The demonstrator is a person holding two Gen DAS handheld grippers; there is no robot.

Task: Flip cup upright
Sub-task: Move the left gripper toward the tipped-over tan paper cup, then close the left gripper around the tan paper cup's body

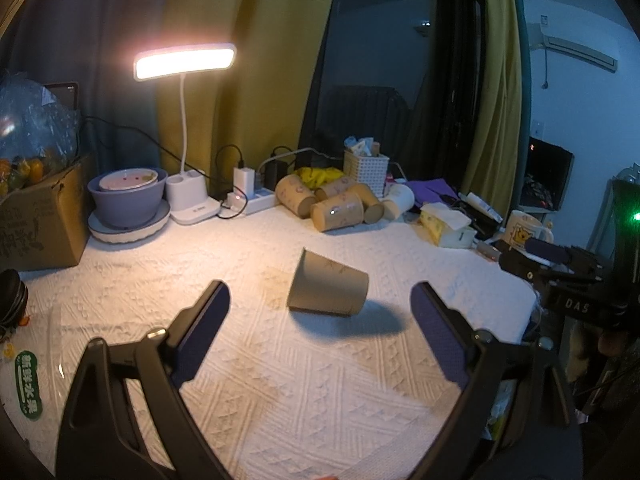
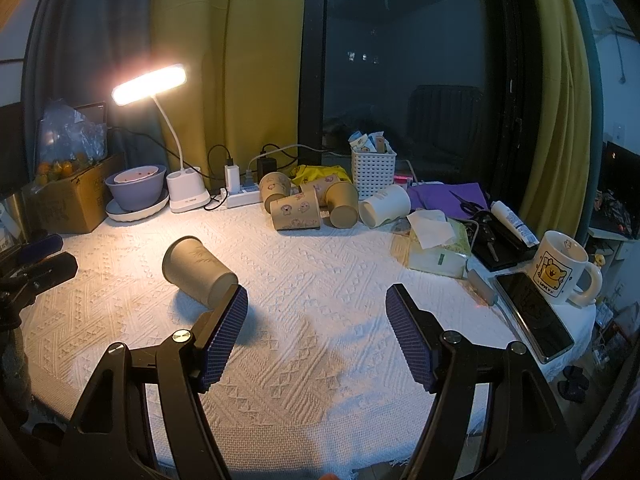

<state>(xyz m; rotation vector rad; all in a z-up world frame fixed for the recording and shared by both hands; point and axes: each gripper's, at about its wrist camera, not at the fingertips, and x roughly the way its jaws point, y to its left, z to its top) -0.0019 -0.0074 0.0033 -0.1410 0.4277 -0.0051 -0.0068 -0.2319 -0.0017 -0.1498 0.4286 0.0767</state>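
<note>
A brown paper cup [image 1: 328,289] lies on its side on the white textured tablecloth [image 1: 280,380], alone near the middle of the table and well apart from the pile of similar tipped cups [image 1: 332,204] at the back. In the left wrist view its long axis runs roughly left to right across the view: the wider end, which looks to be the mouth, faces left toward the desk lamp [image 1: 185,63], and the narrower base faces right. In the right wrist view the same cup [image 2: 198,271] shows one round end turned toward the far left, while the other end sits just behind the tip of that gripper's left finger.

The left gripper [image 1: 320,296] has its jaws spread wide and holds nothing. The cup lies straight ahead of it, centred in the gap between the fingertips though a little beyond them. The right gripper [image 2: 316,300] is likewise spread wide and empty; the cup lies off to its left, outside the gap.

The left gripper therefore appears the better placed, since a short forward advance would likely bring the cup wall between its fingers. The cup must then be turned about a quarter turn to stand on its base. Thin paper walls may crush under a firm squeeze.
</note>
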